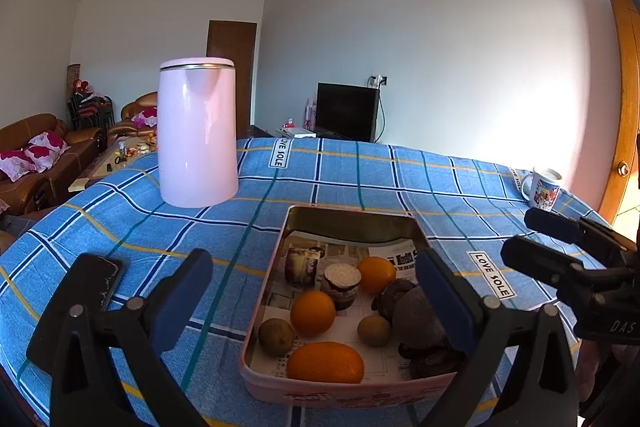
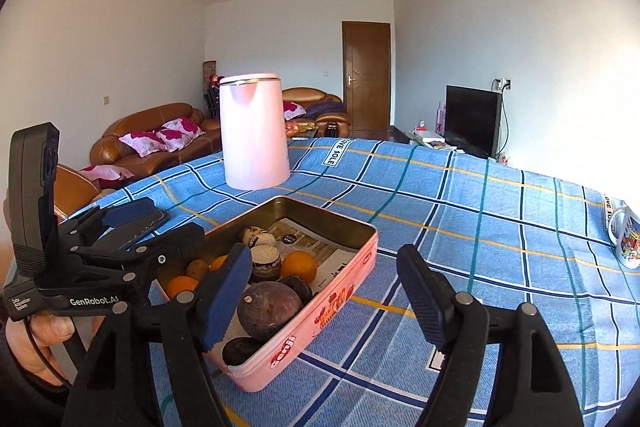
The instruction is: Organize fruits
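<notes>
The pink tin (image 1: 344, 393) with the fruits stands on the blue checked worktop (image 1: 460, 187), in the lower centre of the left wrist frame; inside it lie three oranges (image 1: 313, 312), small brownish fruits (image 1: 276, 336) and dark round ones (image 2: 269, 311). The left tongs (image 1: 314, 297) are wide apart above the tin and hold nothing. The right tongs (image 2: 324, 301) are also apart and empty, at the tin's right side, and a pink kettle (image 1: 197, 133) stands behind the tin.

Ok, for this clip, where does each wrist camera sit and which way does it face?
Left wrist: on the left gripper, facing the pink rectangular metal tin of fruit; the right gripper shows at right.
Right wrist: on the right gripper, right of the tin, facing the blue checked tablecloth; the left gripper and hand show at left.
Shared: tin, tall pink kettle.
</notes>
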Tool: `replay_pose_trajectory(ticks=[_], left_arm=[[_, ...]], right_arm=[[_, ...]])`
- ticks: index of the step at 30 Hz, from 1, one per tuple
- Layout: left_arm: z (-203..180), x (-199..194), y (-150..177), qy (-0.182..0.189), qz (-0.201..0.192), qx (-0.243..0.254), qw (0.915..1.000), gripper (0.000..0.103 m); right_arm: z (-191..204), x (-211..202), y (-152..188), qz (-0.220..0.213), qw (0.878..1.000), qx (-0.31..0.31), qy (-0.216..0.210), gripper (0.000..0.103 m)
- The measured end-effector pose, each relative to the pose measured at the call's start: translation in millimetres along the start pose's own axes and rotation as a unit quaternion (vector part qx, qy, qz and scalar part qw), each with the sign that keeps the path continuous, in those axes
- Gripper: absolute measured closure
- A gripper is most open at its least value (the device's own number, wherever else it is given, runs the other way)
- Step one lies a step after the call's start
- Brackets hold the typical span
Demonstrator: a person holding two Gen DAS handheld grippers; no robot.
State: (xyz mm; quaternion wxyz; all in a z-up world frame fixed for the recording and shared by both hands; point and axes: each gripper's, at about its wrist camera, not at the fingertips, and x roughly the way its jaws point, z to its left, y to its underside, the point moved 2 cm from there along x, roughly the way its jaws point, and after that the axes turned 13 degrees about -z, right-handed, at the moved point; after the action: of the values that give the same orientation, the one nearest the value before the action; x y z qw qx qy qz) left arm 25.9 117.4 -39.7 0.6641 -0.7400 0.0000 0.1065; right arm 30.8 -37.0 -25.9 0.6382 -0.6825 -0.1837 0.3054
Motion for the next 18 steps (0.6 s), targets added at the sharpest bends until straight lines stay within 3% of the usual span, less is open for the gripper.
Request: replay_pose_trajectory(ticks=[18], left_arm=[[-33.6,-12.4,-1.6,0.014,-0.004,0.042,0.999,0.0]], right_arm=[[-19.2,-36.3,1.9,-0.037,0.999,0.022,0.028,0.025]])
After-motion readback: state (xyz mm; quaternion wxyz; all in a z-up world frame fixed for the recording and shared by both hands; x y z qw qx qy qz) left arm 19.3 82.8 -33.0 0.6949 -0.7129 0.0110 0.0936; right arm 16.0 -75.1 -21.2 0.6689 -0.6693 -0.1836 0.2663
